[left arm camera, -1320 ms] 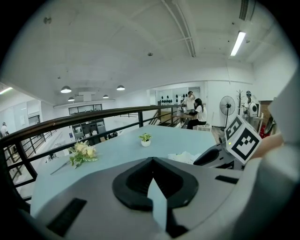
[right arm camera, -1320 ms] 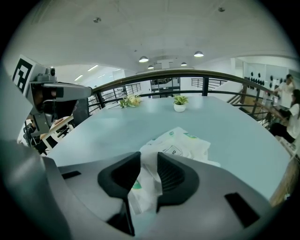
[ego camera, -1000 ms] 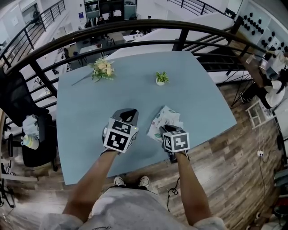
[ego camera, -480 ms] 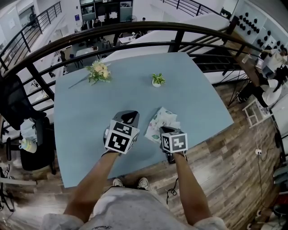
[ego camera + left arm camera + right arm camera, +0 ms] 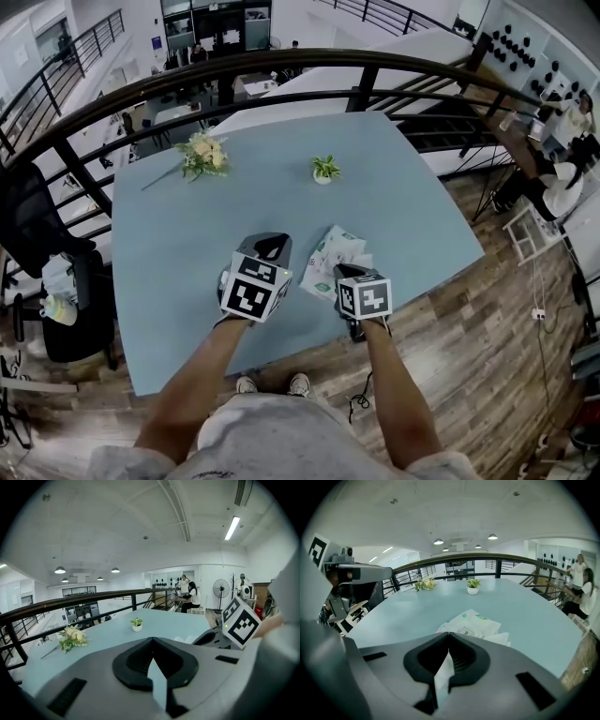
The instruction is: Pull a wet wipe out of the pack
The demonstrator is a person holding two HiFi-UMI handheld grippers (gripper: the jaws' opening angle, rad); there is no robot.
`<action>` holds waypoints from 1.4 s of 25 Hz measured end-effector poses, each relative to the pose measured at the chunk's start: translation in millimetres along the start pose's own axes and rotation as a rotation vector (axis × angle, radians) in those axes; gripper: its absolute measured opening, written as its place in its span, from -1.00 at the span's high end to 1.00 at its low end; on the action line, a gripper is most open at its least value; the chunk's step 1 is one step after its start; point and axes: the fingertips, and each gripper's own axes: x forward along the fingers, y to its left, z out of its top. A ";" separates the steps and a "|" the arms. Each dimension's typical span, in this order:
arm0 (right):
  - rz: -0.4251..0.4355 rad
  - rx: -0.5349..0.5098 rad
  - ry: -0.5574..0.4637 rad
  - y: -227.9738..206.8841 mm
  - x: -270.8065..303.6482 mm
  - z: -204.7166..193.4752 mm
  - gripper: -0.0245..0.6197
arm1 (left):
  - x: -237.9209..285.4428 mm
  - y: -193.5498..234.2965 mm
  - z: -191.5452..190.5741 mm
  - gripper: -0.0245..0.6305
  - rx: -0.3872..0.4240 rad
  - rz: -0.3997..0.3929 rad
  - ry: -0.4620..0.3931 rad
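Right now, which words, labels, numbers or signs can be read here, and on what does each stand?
Wet wipe pack: printed label with a green mark, too small to read.
Marker cubes: black-and-white square patterns only, no words.
Nothing else is readable.

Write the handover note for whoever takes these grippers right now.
Left gripper: shut, empty, left of the wet wipe pack.
Right gripper: shut at the pack's near edge; white shows between its jaws, perhaps a wipe, not certain.
Pack lies flat on the table, a white sheet showing at its side.
Done: pinch closed. Left: confirm the grip, pull the wipe clear.
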 end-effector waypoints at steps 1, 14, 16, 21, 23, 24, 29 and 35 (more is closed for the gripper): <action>-0.002 0.001 -0.004 -0.4 -1.0 1.5 0.90 | 0.2 -0.7 0.6 0.94 0.001 -0.003 -0.001; -0.021 0.021 -0.056 -5.5 -15.6 18.4 0.90 | -0.3 -7.4 4.6 0.94 0.018 -0.024 -0.008; -0.028 0.022 -0.069 -6.7 -18.6 22.6 0.90 | -0.9 -7.2 4.3 0.94 0.018 -0.024 -0.009; -0.033 0.030 -0.096 -7.2 -25.7 30.4 0.90 | -3.8 -6.7 6.9 0.94 0.018 -0.025 -0.012; -0.034 0.036 -0.102 -7.1 -27.1 31.1 0.90 | -4.9 -6.3 6.8 0.94 0.019 -0.024 -0.013; -0.035 0.038 -0.106 -7.1 -27.8 31.9 0.90 | -5.5 -5.5 6.4 0.94 0.017 -0.022 -0.013; -0.041 0.041 -0.134 -6.5 -33.5 39.3 0.90 | -8.3 -1.0 5.5 0.94 0.011 -0.014 -0.015; -0.047 0.044 -0.157 -4.3 -40.3 45.6 0.90 | -13.1 -1.4 8.0 0.94 0.015 -0.013 -0.022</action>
